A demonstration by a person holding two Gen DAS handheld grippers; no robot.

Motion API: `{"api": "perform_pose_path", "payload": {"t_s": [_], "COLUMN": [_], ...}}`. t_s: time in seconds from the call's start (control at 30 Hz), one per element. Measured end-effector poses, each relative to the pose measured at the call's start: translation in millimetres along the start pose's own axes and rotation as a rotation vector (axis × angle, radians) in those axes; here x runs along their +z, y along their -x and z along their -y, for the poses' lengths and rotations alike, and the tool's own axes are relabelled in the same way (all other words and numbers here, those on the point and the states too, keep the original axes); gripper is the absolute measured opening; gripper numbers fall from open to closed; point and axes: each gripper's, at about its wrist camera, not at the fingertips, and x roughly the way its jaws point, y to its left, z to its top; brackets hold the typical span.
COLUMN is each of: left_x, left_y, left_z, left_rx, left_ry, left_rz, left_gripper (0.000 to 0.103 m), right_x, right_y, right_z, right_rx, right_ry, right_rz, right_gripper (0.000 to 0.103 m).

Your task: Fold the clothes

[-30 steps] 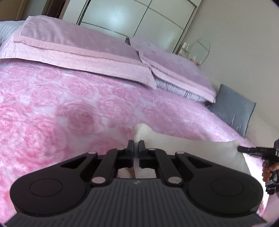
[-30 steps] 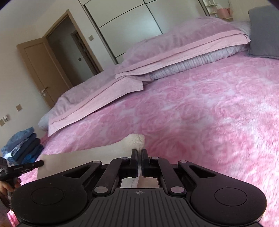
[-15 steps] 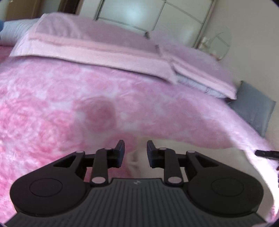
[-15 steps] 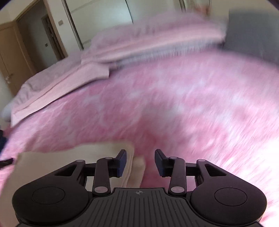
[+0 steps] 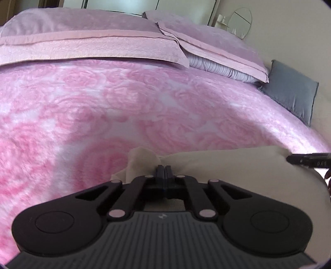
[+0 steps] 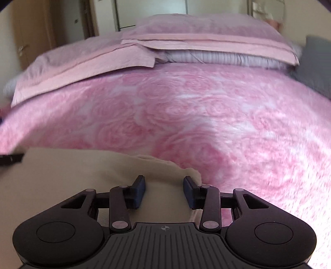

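A cream garment (image 5: 238, 165) lies flat on the pink rose-patterned blanket (image 5: 124, 107), near its front edge. My left gripper (image 5: 164, 170) is shut, pinching a bunched corner of the garment that puffs up just left of the fingertips. In the right wrist view the same garment (image 6: 82, 171) spreads left, and its rounded right end lies between the fingers. My right gripper (image 6: 164, 186) stands open just over that end, gripping nothing. Each gripper's black tip shows in the other's view: the right gripper's tip (image 5: 306, 160), the left gripper's tip (image 6: 11, 158).
Two pink-covered pillows (image 5: 93, 43) lie across the head of the bed, and a grey cushion (image 5: 289, 91) sits at the right side. A wooden door (image 6: 26, 31) and wardrobe panels stand behind. A round mirror (image 5: 241, 19) hangs on the wall.
One second ago both grippers were shut on the garment; half a second ago both had opened. Now the left has shut on the garment's corner again, and the right has opened wider.
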Motion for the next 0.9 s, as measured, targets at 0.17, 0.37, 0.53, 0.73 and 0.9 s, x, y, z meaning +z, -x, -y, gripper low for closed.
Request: {"api": "perform_pose_path", "payload": {"t_s": [0.17,0.37,0.53,0.73,0.9], "left_x": [0,-53,-98,-90,-94], "left_y": [66,136,131,158,162], "left_z": [19,58,67,70,85], "left_rx": [0.087,0.053,0.119,0.144,0.194], "left_ry": [-0.054,-0.058,-0.035,0.030,0.030], "left_rz": [0.038,0.006,-0.081,-0.029,-0.076], "left_gripper": [0.003,0.004,0.005,0.004,0.005], "right_x": [1,-57,-108,-94,-104], "right_y": [60,136,124,135,157], "right_z": [3,-40,-51,-34,-46], "right_rx": [-0.104,-0.049,-0.108,-0.175,-0.090], "right_ry": [-0.064,0.037,0.100,-0.024,-0.051], "right_rz": [0.075,0.076,-0.030,-0.045,-0.010], "right_gripper": [0.040,0.040,0.040,0.040,0.040]}}
